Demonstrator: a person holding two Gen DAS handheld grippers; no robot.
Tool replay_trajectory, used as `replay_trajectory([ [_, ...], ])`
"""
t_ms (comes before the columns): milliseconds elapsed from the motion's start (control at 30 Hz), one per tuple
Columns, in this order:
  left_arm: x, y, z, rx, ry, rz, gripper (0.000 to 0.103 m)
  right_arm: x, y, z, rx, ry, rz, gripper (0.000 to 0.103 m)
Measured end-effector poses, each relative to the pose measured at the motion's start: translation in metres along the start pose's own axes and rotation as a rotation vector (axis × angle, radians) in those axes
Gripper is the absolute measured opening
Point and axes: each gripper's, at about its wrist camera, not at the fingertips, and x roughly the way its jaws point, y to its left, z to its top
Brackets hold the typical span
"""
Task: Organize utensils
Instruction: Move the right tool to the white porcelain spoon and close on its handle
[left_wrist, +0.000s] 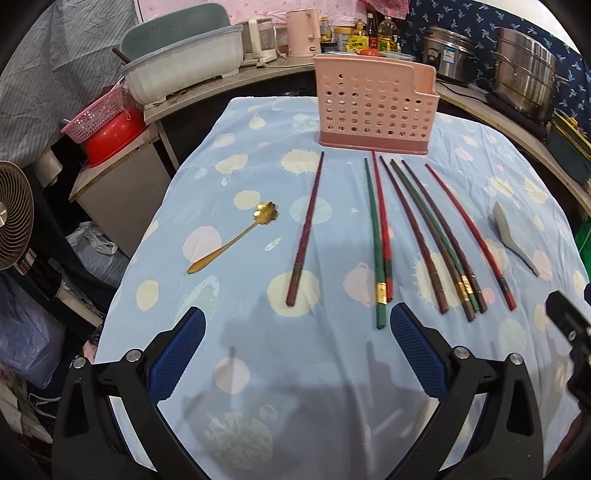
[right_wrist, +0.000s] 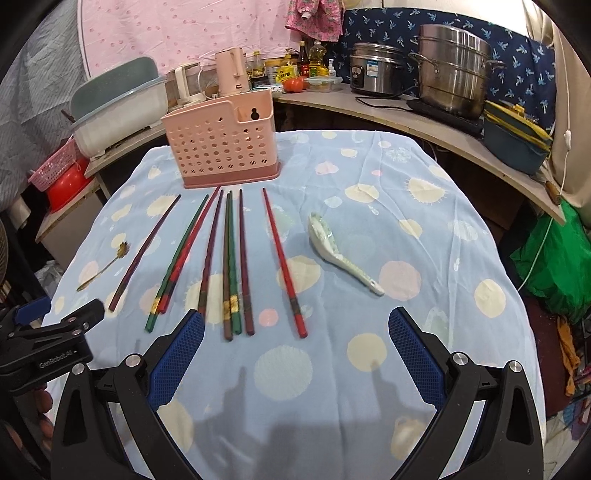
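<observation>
In the left wrist view the left tongs (left_wrist: 297, 334) hang wide open and empty over the desk's (left_wrist: 258, 369) near edge; the chopsticks (left_wrist: 380, 236) lie just ahead, long axes running toward the pink holder (left_wrist: 373, 107) at the far edge, gold spoon (left_wrist: 236, 236) leftward. In the right wrist view the right tongs (right_wrist: 295, 332) gape empty too, nearer the ceramic spoon (right_wrist: 340, 254); blue patterned cloth, cluttered kitchen behind

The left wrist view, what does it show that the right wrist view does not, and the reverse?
Only the left wrist view shows the round fan at its left edge and the open left tool from behind. Only the right wrist view shows the green bag, the holder's inner wall with its keyhole slot, and the open right tool. Both share the pink holder, the chopsticks, the gold spoon and the ceramic spoon.
</observation>
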Motion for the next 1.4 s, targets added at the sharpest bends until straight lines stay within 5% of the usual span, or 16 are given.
replay_trajectory([
  [500, 0.048, 0.024, 0.023, -0.046, 0.037, 0.064, 0.096, 0.076, -0.037, 0.047, -0.069, 0.033, 0.101, 0.068],
  [767, 0.065, 0.025, 0.026, -0.049, 0.063, 0.070, 0.096, 0.115, -0.046, 0.040, -0.102, 0.129, 0.141, 0.055],
  [1400, 0.060, 0.049, 0.023, -0.085, 0.048, 0.078, 0.096, 0.101, -0.053, 0.017, 0.064, 0.193, 0.155, 0.014],
])
